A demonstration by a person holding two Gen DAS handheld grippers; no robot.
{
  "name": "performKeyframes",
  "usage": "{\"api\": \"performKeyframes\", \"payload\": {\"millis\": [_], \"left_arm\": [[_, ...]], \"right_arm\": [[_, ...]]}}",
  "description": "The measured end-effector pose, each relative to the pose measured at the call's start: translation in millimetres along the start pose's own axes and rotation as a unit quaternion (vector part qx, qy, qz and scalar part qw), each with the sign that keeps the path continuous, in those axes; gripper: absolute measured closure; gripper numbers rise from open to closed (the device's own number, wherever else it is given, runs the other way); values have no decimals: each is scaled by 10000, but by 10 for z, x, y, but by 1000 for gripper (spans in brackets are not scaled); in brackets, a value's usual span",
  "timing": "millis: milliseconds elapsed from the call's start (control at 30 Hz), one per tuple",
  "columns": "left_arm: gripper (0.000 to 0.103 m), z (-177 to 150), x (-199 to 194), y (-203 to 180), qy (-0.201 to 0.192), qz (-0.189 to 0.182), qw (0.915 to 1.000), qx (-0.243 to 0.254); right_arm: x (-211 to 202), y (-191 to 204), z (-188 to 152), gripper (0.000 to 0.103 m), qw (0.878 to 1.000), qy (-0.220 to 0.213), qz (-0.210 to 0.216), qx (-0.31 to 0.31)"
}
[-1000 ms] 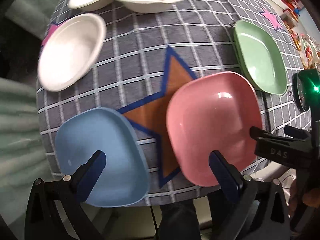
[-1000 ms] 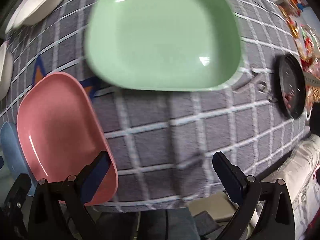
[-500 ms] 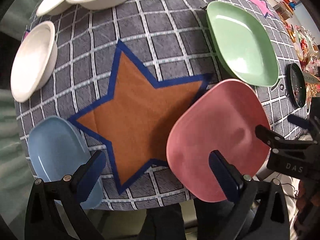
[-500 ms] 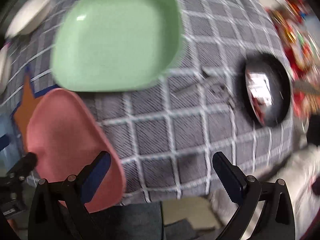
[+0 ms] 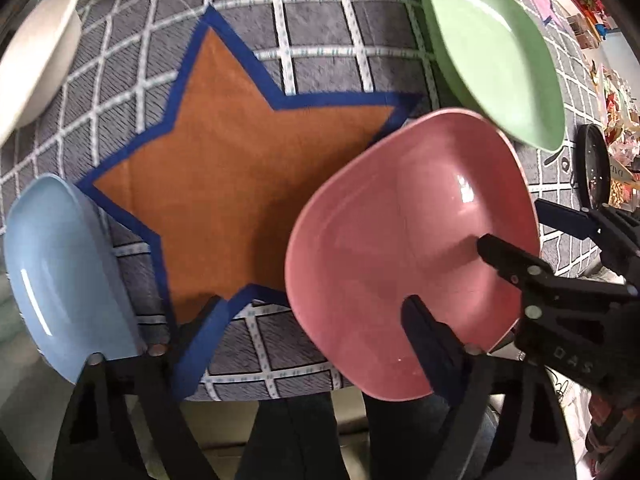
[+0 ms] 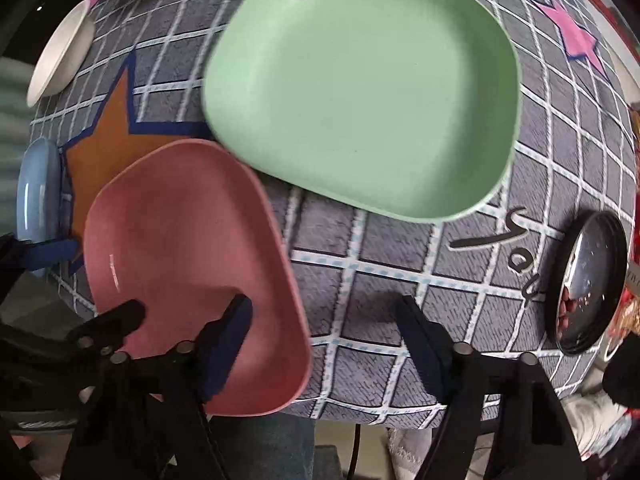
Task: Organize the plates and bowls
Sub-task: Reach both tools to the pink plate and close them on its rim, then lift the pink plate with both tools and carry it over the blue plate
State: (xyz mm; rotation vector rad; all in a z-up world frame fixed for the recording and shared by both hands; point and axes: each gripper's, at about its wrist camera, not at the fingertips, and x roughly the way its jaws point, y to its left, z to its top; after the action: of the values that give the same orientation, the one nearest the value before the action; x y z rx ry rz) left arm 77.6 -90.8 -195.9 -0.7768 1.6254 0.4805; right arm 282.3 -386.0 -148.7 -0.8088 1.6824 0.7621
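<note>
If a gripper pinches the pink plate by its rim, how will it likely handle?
The pink plate looks like stiff, thin plastic, so probably light and rigid. Its glossy sheen suggests the rim may slip. It overhangs the table edge, so a push could tip it.

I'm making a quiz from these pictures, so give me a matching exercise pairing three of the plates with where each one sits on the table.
Things:
1. pink plate
2. green plate
3. blue plate

Places:
A. at the table's near left corner, beside the orange star
B. farther back, next to the round black dish
C. at the near edge, under fingers of both grippers

Pairs: 1-C, 2-B, 3-A
</note>
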Motion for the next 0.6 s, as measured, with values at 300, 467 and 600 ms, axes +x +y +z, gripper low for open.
{"api": "performKeyframes", "payload": {"millis": [300, 467, 600], "left_arm": [[40, -41, 231, -463, -115, 30, 9993, 360], [55, -30, 178, -477, -32, -36, 9998, 217], [55, -61, 109, -527, -209, 54, 9993, 314]], "right_arm": [[-183, 301, 16, 76, 9993, 76, 333, -115], [-166, 286, -154, 76, 9986, 196, 392, 295], [-269, 40, -252, 76, 9967, 234, 609, 483]]}}
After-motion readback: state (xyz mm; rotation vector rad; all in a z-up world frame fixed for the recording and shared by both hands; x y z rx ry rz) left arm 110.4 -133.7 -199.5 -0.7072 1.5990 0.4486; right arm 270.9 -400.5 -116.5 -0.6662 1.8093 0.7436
